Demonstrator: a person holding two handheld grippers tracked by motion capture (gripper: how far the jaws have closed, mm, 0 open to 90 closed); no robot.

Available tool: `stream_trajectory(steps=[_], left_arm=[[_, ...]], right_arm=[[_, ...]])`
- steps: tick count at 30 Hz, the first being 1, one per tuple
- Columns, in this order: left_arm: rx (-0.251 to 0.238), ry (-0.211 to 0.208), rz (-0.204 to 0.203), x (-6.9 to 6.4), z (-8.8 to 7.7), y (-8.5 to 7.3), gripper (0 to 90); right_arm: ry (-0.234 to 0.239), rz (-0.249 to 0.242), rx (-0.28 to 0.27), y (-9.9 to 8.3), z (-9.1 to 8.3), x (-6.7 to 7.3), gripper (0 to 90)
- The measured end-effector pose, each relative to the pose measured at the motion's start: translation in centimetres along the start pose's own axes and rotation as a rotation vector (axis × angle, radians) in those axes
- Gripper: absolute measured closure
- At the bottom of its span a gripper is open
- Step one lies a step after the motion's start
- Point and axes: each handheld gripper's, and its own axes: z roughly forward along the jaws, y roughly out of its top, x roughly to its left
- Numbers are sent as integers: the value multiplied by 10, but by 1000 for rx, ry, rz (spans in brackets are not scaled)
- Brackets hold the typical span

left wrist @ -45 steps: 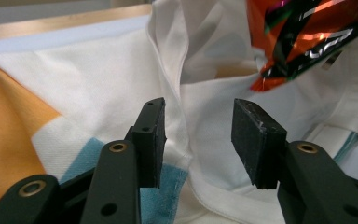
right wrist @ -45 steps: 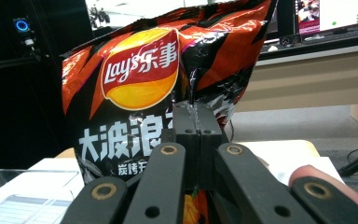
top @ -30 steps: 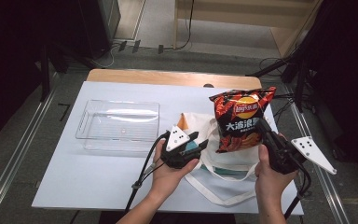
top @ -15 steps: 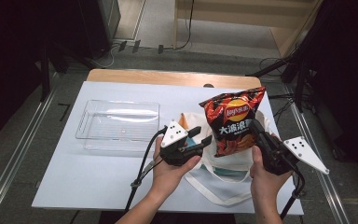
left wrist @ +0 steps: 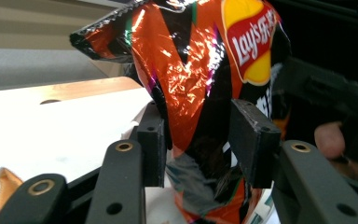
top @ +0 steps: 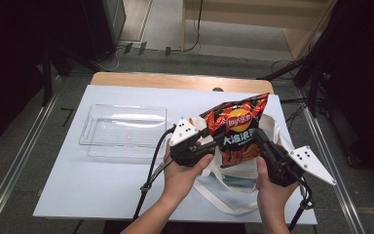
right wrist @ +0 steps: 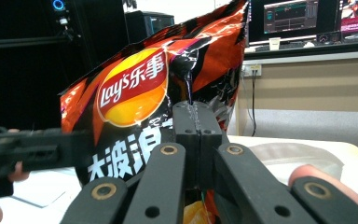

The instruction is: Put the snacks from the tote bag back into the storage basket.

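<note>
The chip bag (top: 237, 130) is up out of the tote bag (top: 233, 187), between both grippers. Right gripper (right wrist: 193, 123) pinches its edge tight; left gripper (left wrist: 205, 140) has just been closing, jaws half open around its side. Left of it, the clear tray (top: 124, 130) waits across bare table (top: 78, 183).

A crinkly foil crisp bag (top: 236, 129) stands upright above a white cloth tote bag (top: 226, 187) that lies on the white worktop (top: 68, 190) near its front edge. The left claw (top: 205, 146) is at the crisp bag's left side, the right claw (top: 260, 141) at its right. To the left, well apart, sits a clear rectangular plastic tray (top: 124, 131) on the worktop.
</note>
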Motion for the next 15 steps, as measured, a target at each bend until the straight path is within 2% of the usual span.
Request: stream_trajectory(steps=[3, 8, 11, 15], left_arm=[[-17, -4, -21, 4, -3, 4, 688], [-18, 13, -7, 6, -8, 9, 844], [-22, 21, 1, 7, -10, 10, 889], [-37, 23, 7, 8, -14, 12, 900]], right_arm=[[14, -8, 15, -2, -1, 3, 900], [40, -34, 21, -4, -3, 11, 900], [47, -61, 28, -7, -2, 15, 900], [53, -65, 47, -11, -2, 17, 900]])
